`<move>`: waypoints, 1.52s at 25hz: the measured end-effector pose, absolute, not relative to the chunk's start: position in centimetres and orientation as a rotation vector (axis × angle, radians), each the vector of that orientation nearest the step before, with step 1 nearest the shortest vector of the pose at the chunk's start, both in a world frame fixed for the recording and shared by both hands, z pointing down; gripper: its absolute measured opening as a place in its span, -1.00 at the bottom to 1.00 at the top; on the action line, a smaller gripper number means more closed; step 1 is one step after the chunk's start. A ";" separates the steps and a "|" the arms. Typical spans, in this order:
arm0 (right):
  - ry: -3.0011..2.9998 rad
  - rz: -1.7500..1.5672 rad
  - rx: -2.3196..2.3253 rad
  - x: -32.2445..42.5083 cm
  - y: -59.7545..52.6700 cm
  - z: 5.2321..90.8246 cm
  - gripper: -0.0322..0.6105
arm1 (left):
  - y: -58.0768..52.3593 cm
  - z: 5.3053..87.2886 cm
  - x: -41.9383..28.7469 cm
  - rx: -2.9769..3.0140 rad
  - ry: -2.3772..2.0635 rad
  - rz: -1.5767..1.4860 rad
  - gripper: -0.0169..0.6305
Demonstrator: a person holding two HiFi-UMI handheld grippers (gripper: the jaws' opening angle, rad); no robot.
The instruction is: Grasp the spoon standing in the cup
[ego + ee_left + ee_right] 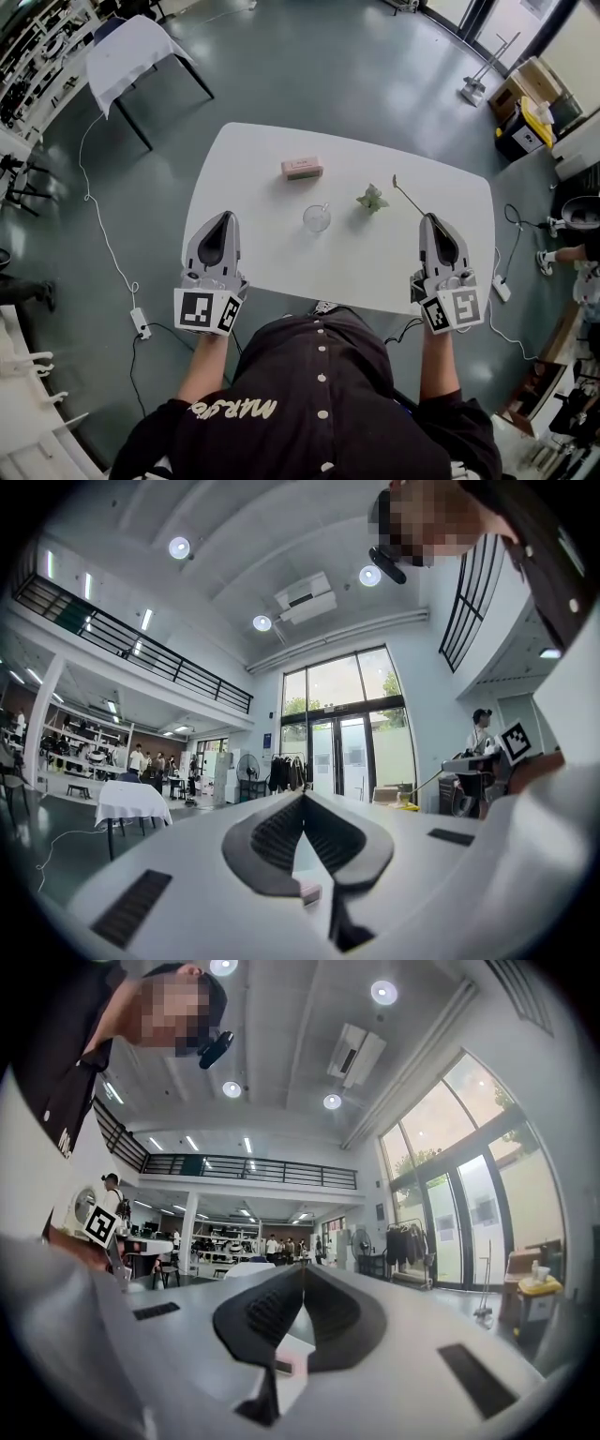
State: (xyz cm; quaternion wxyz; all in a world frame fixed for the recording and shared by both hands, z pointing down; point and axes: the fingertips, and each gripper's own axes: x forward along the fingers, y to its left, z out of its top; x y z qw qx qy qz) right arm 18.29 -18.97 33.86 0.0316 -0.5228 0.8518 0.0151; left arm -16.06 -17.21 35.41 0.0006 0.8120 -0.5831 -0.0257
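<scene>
Grey floor (309, 56), white tabletop (356, 267). Left gripper (225, 217) sits at the near-left edge, its fingers (272, 832) closed on nothing. Farther in lie a pink block (302, 168), the clear cup (317, 218) and a small green object (372, 198). The spoon (409, 196) is out of the cup, its handle pinched in the right gripper (429, 217), which is closed on it. The bowl end points away and leftward.
</scene>
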 end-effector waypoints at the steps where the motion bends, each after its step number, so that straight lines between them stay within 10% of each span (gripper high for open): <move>1: 2.617 0.052 -1.620 18.5 -18.9 33.8 -0.87 | -17.1 35.4 -16.4 2.546 -1.833 -0.089 -0.92; 38: 2.641 0.054 -1.600 17.0 -20.2 35.4 -0.88 | -17.5 37.3 -17.3 2.470 -1.893 -0.027 -0.92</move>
